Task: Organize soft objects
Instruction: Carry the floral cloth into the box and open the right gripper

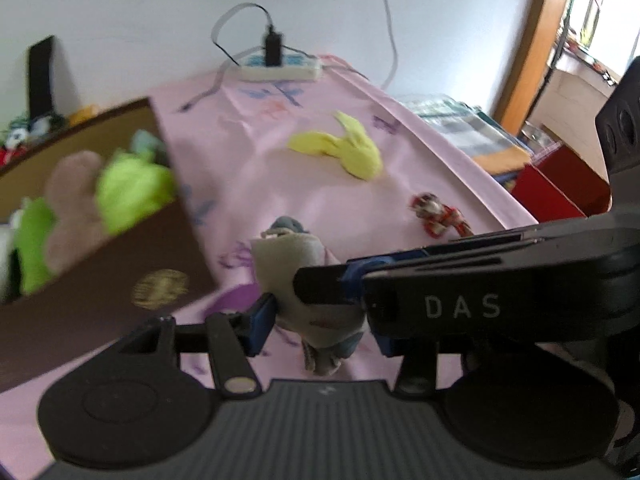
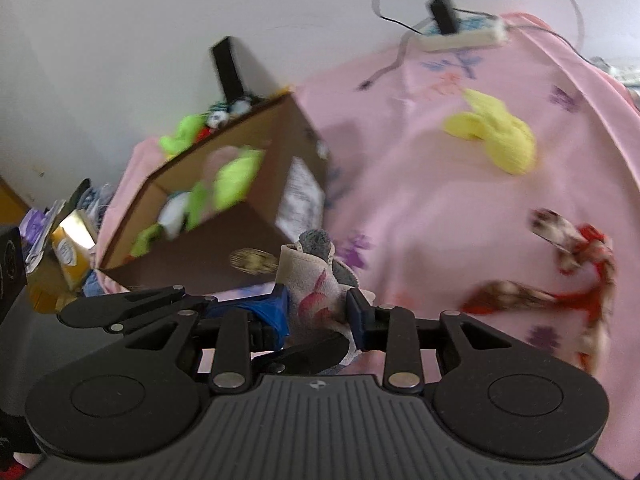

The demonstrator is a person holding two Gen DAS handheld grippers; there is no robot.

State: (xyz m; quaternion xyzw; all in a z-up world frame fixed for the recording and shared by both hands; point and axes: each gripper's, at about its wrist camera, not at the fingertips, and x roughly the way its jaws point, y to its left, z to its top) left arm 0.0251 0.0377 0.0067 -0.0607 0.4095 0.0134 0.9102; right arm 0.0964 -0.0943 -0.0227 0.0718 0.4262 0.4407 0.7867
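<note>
Beige and grey, the rolled soft bundle (image 2: 320, 280) hangs clear of the pink cloth (image 2: 440, 208), pinched from both sides at once. It looks like a pale patterned fabric wrapped around a grey knitted core, with the grey end poking out on top. The right gripper (image 2: 318, 314) is clenched on its lower part, blue pads pressing into the fabric from each flank. The left gripper (image 1: 316, 320) is also closed on the same bundle, one blue pad visibly dug into its side; the right gripper's black finger crosses in front of it in the left wrist view. Two grips on one small roll probably serve to keep the wrap from unrolling while it is carried, since a single pinch could let the outer layer slip.

Its long axis runs roughly upright, tilted slightly, grey tip (image 2: 316, 242) pointing up and away from the cameras, the other end hanging below the pads.

Just beside and beyond it stands the brown cardboard box (image 2: 224, 256), open-topped and already holding green, white and pinkish plush pieces. That makes the box the likely destination, and the bundle is near its front corner but not over the opening yet.

Further out on the cloth lie a yellow knotted piece (image 2: 496, 136) and a red-and-brown patterned one (image 2: 568, 280), both well apart and unsorted. A white power strip (image 2: 460, 40) sits at the far edge.
</note>
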